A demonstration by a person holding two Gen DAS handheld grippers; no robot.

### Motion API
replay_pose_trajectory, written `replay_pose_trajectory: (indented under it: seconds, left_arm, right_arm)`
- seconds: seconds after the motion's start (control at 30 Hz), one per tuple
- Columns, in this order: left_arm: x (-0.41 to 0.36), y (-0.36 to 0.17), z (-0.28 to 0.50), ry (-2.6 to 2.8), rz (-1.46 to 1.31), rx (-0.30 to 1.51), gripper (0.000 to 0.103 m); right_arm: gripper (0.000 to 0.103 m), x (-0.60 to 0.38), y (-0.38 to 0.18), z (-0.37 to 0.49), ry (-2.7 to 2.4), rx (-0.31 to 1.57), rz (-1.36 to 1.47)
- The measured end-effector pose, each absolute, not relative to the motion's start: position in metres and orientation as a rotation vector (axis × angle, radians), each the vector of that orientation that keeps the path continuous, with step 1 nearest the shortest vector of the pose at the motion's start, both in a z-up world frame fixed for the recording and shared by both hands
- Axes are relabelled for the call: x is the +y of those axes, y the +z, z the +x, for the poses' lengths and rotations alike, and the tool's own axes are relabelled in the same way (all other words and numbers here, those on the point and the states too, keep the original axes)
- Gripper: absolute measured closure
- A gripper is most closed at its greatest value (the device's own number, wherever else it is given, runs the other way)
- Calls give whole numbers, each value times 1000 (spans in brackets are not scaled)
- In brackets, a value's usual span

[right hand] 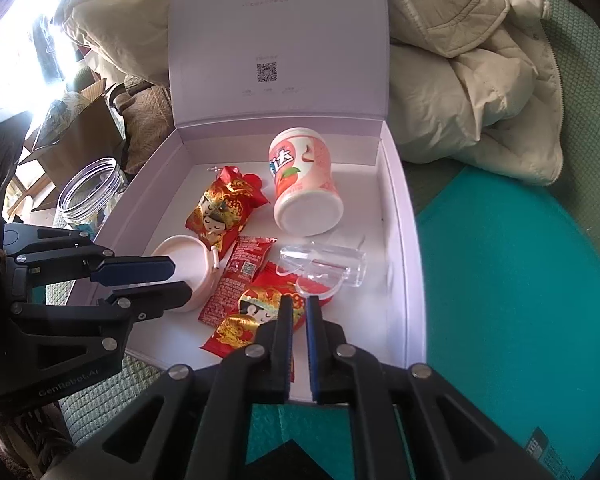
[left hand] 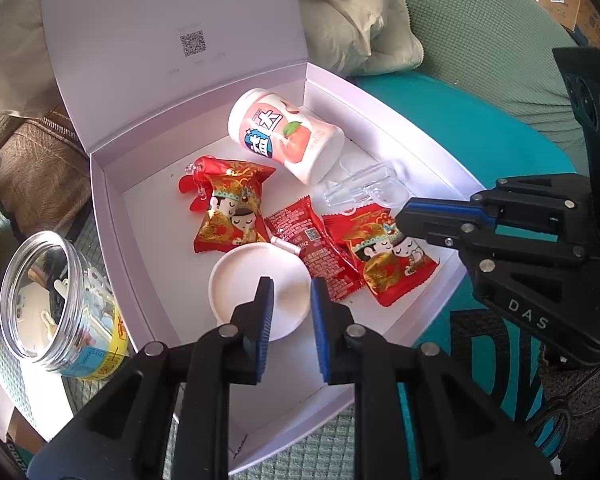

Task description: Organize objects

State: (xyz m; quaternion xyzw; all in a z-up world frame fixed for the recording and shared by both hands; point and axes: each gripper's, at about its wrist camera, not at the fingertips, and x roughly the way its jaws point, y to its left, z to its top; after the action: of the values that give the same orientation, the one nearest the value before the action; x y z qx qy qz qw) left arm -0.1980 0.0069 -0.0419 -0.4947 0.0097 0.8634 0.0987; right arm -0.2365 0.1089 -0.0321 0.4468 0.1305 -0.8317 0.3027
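Box: open white cardboard box [left hand: 148,216] with hinged lid standing upright at the far side, resting on green textured cloth.
Inside, far part: pink and white cylindrical gum bottle with peach picture [left hand: 284,136], lying on its side.
Inside, middle: red and gold foil candy packet with cartoon faces [left hand: 228,208], beside it a plain red printed sachet [left hand: 312,252], then a second red and gold candy packet [left hand: 384,264] near the right wall.
Inside, right of middle: clear plastic case [left hand: 360,192], lying between the gum bottle and the second packet.
Inside, near part: round white plastic lid [left hand: 256,292], lying flat.
Left gripper [left hand: 291,280]: over the white lid, jaws narrow, nothing seen between them; no pressing on the lid visible.
Right gripper [right hand: 299,300]: tips just over the second candy packet, jaws narrow with small gap, packet not clamped.
Outside, left of box: transparent plastic jar with yellow label [left hand: 56,300], open, small items inside.
Background: beige padded jacket [right hand: 472,72], teal round cushion [right hand: 520,280].
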Motion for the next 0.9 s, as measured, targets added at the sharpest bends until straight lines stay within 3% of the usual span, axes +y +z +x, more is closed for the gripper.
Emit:
replay_pose_trajectory:
  seconds: [0.03,0.1,0.23,0.37,0.5,0.67,0.9]
  left_arm:
    - [6,-41,-198,2564,-1462,24,85]
    - [5,-38,-198,2582,-1458,11,85]
    - [0,-28,-194,2602,-1442,-38,85]
    - [-4,-14,-185,2634,-1420,-49,82]
    - [-8,3,-175,2682,-1378,-59,72]
    - [-13,29,-163,2753,-1322,-50,46]
    - [-21,71,-143,2858,-1225,-40,30]
  right_arm:
    - [86,110,-30,-236,-2209,346,1184]
    - [64,113,-25,-234,-2219,334,1181]
    - [59,118,-9,-227,-2233,302,1145]
    - [48,121,7,-220,-2262,305,1113]
    - [45,124,23,-213,-2278,294,1101]
    - [30,129,48,-201,-2342,308,1041]
    - [21,133,82,-177,-2390,316,983]
